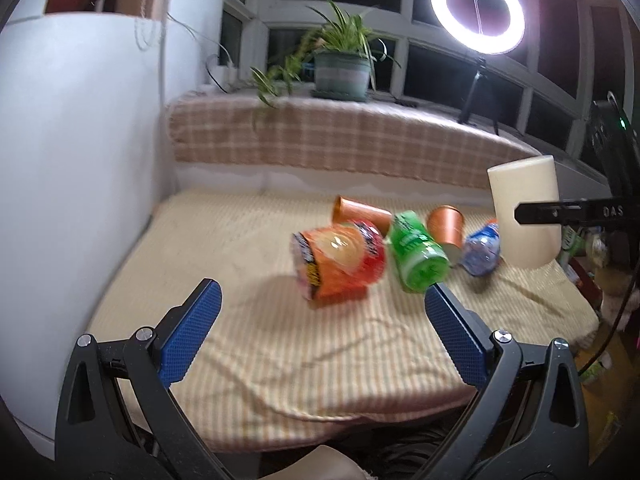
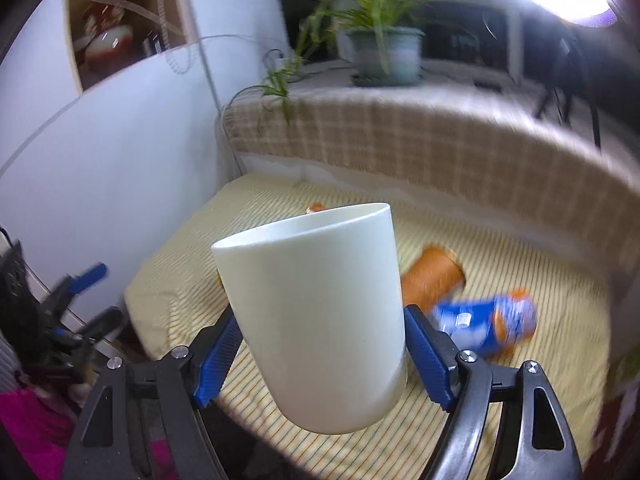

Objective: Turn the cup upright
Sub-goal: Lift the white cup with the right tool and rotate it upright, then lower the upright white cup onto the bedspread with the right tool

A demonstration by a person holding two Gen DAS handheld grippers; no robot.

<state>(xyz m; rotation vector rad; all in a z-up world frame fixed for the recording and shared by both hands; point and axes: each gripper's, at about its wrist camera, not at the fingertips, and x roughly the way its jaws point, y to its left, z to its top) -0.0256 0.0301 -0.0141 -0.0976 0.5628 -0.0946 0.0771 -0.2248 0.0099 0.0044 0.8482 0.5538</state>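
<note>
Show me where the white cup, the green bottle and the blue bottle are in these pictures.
white cup (image 2: 316, 320): right wrist view, middle of its side wall.
green bottle (image 1: 418, 256): left wrist view, its labelled body.
blue bottle (image 1: 482, 250): left wrist view, its clear body.

Ring light (image 1: 477, 11) glare — motion blur

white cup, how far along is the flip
Done: the white cup is off the striped cloth, clamped between the right gripper's blue fingers with its rim up, only slightly tilted. In hand: it is held in the air. Left: set it down upright and let go. The left gripper is open and empty, facing the orange can.
</note>
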